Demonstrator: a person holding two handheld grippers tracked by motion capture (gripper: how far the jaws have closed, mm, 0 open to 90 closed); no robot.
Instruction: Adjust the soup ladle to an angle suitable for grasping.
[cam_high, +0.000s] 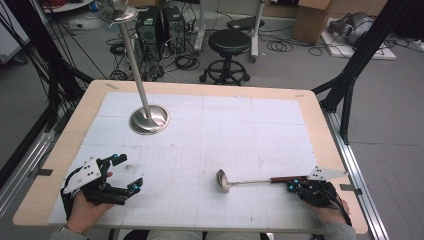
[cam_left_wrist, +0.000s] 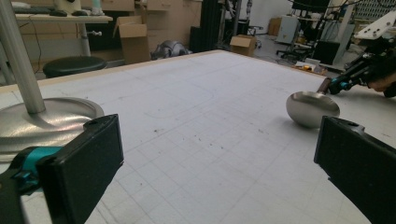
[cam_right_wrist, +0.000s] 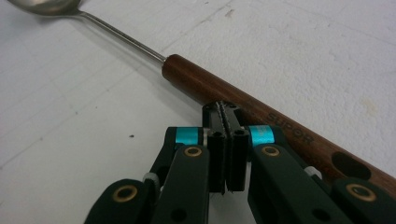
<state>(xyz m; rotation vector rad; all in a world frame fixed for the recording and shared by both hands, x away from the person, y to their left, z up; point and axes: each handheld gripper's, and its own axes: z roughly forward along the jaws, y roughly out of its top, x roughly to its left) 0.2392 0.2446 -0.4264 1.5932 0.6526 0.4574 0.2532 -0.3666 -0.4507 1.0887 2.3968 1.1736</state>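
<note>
Right tool (cam_right_wrist: 227, 109) closed, seemingly touching ladle (cam_right_wrist: 205, 84) handle; left tool (cam_left_wrist: 210, 163) wide open.

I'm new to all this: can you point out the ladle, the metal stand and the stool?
ladle (cam_high: 223, 180): high view, on its steel bowl.
metal stand (cam_high: 149, 119): high view, on its round base.
stool (cam_high: 229, 41): high view, on its black seat.

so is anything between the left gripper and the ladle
Nothing visible. The left gripper stands open, and only bare mat lies between it and the ladle. The stand sits off to the side.
</note>
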